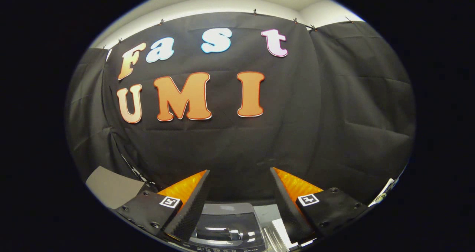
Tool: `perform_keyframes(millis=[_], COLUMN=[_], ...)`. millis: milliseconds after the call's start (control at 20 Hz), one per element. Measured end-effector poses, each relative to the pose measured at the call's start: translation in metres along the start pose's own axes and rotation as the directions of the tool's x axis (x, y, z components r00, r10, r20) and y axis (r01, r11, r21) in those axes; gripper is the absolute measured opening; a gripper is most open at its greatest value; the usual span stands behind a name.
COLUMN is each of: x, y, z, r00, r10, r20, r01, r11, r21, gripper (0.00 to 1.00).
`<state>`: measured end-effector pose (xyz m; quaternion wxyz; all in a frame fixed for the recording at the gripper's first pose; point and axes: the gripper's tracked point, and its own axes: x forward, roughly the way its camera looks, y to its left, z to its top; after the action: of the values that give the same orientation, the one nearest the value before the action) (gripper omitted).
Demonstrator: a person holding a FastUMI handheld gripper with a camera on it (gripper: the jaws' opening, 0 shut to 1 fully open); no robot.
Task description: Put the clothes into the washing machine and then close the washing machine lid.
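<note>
The gripper [239, 200] sits nearest the camera, its two black fingers [191, 207] with orange backing spread wide apart, nothing between them and neither pad touching anything. Below and between the fingers lies the washing machine [228, 229], seen from above: a grey top with a dark glossy lid [226, 228] that looks shut, though too little of it shows to be sure. A pale sheet [276, 226] lies on the machine's top just beside the right finger. Beyond the fingers hangs the booth wall [230, 148] of black cloth, and a grey panel [111, 187] stands off past the left finger. The clothes cannot be placed from here. By judgement they will be light, soft and floppy, best pinched at a bunched fold so the cloth does not slip out. The lid is likely stiff, smooth and hinged, so its front edge looks the sensible place to take hold.
</note>
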<state>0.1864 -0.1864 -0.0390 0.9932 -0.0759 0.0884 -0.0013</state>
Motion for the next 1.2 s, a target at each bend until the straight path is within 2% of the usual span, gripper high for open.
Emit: perform_keyframes(millis=[350, 800, 1200], x=[-0.004, -0.026, -0.045], y=[-0.002, -0.017, -0.006], z=[-0.011, -0.006, 0.006], r00=[0.999, 1.0, 0.998], r10=[0.034, 0.002, -0.007], r20=[-0.005, 0.029, 0.066], r01=[-0.034, -0.003, 0.003], r11=[0.999, 0.999, 0.998], r21=[0.008, 0.046, 0.065], gripper=[0.99, 0.99, 0.99])
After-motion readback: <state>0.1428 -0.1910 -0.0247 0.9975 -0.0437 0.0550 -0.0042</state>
